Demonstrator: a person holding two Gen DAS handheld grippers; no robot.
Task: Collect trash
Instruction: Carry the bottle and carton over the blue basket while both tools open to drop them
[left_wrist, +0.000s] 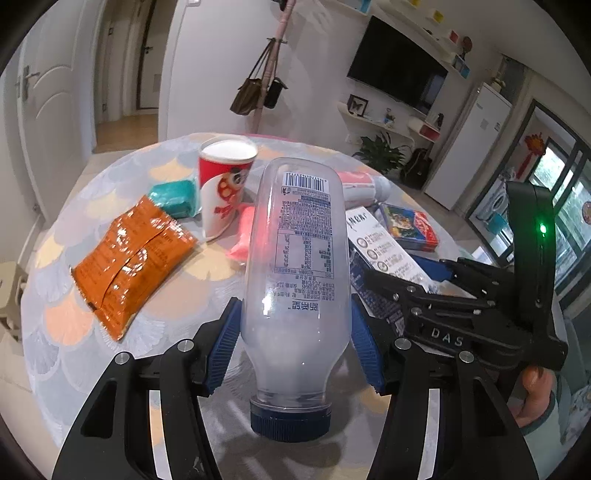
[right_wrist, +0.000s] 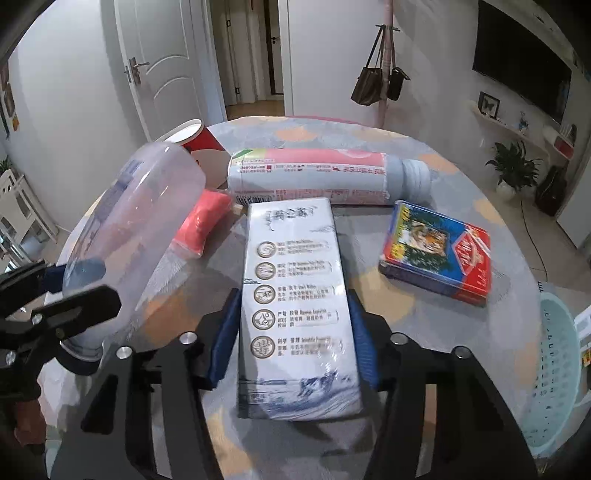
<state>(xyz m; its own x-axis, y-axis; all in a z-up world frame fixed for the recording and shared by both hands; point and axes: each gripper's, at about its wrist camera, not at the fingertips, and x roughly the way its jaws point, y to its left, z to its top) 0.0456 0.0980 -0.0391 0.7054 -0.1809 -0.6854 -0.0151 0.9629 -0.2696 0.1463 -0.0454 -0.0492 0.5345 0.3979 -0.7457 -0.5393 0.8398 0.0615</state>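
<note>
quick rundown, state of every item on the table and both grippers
clear bottle: capped, held in left gripper
white carton: between the pads of the right gripper
paper cup: upright, open top
pink-label bottle: lying on its side
orange snack bag: lying flat, crumpled
card box: lying flat
basket: beside table

A clear plastic bottle (left_wrist: 295, 266) has a dark blue cap; the crinkled foil packet (left_wrist: 129, 258) is orange; the counter (left_wrist: 74, 325) cloth shows grey, peach and yellow scallops.
</note>
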